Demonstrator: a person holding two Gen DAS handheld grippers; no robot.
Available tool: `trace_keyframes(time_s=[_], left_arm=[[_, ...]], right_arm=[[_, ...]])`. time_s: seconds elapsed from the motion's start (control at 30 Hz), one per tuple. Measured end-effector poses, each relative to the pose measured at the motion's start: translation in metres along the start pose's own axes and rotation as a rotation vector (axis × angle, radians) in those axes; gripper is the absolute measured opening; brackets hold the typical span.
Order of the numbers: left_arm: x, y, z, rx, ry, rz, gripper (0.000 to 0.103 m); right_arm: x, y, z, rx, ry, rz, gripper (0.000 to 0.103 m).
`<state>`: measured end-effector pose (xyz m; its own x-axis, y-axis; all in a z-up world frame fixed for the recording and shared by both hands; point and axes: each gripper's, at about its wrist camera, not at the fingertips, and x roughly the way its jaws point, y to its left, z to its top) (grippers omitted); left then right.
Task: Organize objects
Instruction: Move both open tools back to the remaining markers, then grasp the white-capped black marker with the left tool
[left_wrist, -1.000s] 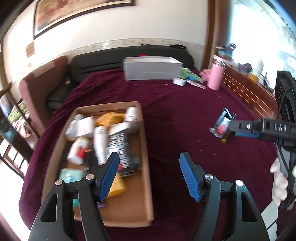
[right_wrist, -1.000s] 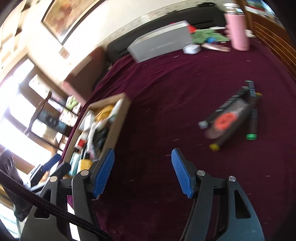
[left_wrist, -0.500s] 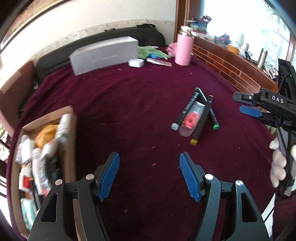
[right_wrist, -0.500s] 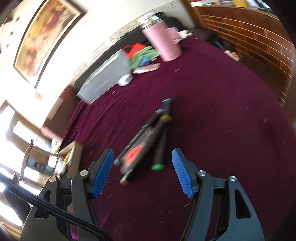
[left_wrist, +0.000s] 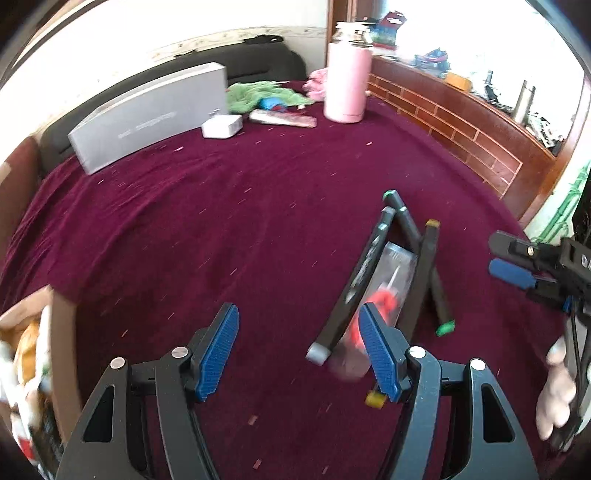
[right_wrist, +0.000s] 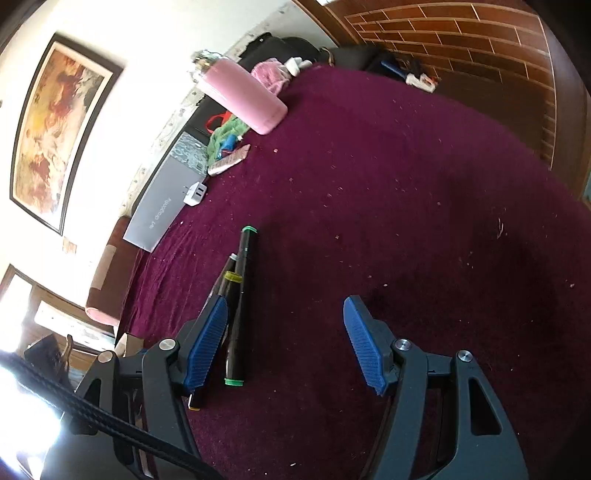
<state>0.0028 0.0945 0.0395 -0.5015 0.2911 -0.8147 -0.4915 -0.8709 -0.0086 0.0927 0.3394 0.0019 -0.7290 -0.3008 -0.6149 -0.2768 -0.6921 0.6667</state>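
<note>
Left wrist view: my left tongs (left_wrist: 298, 349) and right tongs (right_wrist: 284, 341) stand apart, empty, above the markers (left_wrist: 373, 280) piled on the maroon tabletop (left_wrist: 229, 229). I should straddle one marker, not the pile.

three dark markers (left_wrist: 369, 280) lay in a loose cluster on the maroon cloth (left_wrist: 221, 240), together with a clear packet (left_wrist: 391, 280) showing something red inside. the grey-capped marker ran along the packet's left edge. the yellow-capped marker (left_wrist: 421, 266) ran along its right edge, its near end hidden. the green-capped marker (right_wrist: 239, 302) lay crossed beneath the yellow one, a green band at each end. the far tips of the markers nearly met, the near ends spread apart. at the left edge, a cardboard box (left_wrist: 62, 354) held blurred bottles and packets.
</note>
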Motion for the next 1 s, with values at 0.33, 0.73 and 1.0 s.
trace_keyframes(time_s=[0.33,0.73,1.0], left_arm=[[0.036,-0.005,0.024,0.086,0.045,0.134,0.061],[0.049,-0.034,0.031,0.358,0.027,0.232,0.063],[0.042,-0.026,0.035,0.283,0.069,0.198,0.004]], right_arm=[[0.001,-0.003,-0.001,0.005,0.013,0.043,0.074],[0.002,-0.002,0.000,0.000,0.010,0.050,0.079],[0.004,0.002,0.001,-0.033,0.005,0.034,0.081]])
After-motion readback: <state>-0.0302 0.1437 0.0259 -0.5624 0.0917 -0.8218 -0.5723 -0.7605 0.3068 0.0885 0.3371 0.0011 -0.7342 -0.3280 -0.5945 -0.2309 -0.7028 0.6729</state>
